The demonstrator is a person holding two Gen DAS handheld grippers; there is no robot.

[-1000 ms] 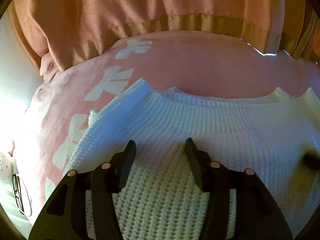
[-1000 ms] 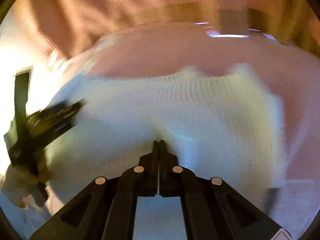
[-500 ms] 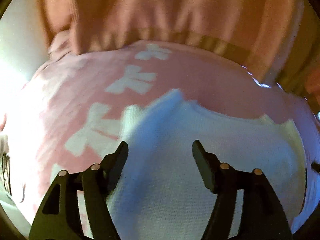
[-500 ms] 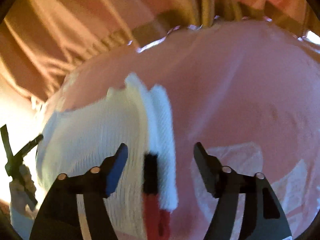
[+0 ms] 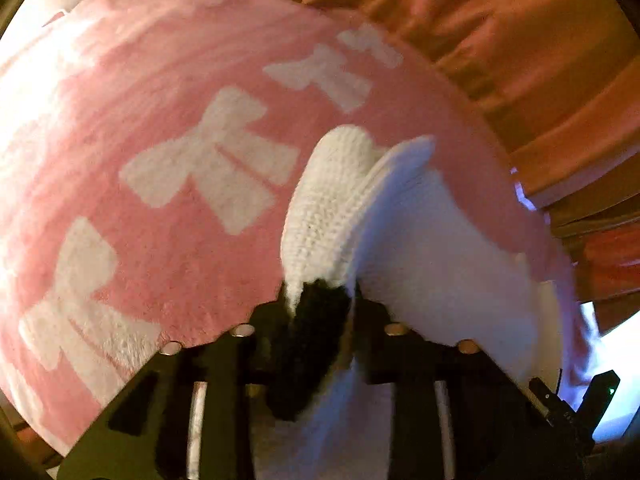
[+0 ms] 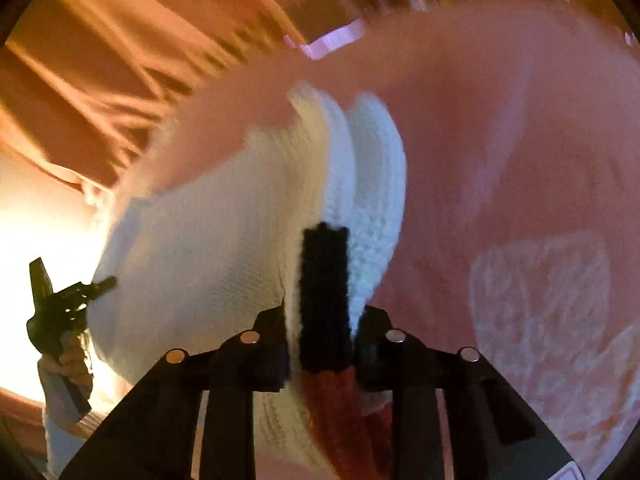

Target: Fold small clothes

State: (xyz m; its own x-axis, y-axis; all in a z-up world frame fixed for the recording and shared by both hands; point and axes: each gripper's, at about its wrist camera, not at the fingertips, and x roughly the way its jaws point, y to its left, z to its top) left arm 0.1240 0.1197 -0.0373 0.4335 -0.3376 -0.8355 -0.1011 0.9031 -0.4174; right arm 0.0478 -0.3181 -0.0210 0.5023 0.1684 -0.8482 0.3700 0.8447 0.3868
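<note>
White sweater (image 5: 432, 248) spread on pink blanket (image 5: 160, 184), stretched between both tongs: left tongs (image 5: 320, 300) closing on the left edge by its black trim, right tongs (image 6: 324, 320) closing on the right edge, knit bunched between the jaws. Long axis across, hand to hand; each edge at its own tongs, neither nearer

One white knitted sweater (image 5: 420, 240) lies on one pink blanket (image 5: 160, 260). Four white bows (image 5: 212, 160) show on the blanket in the left view. Two grippers are in sight, the left gripper (image 5: 320, 304) and the right gripper (image 6: 320, 320). One orange curtain (image 6: 100, 60) hangs behind.
</note>
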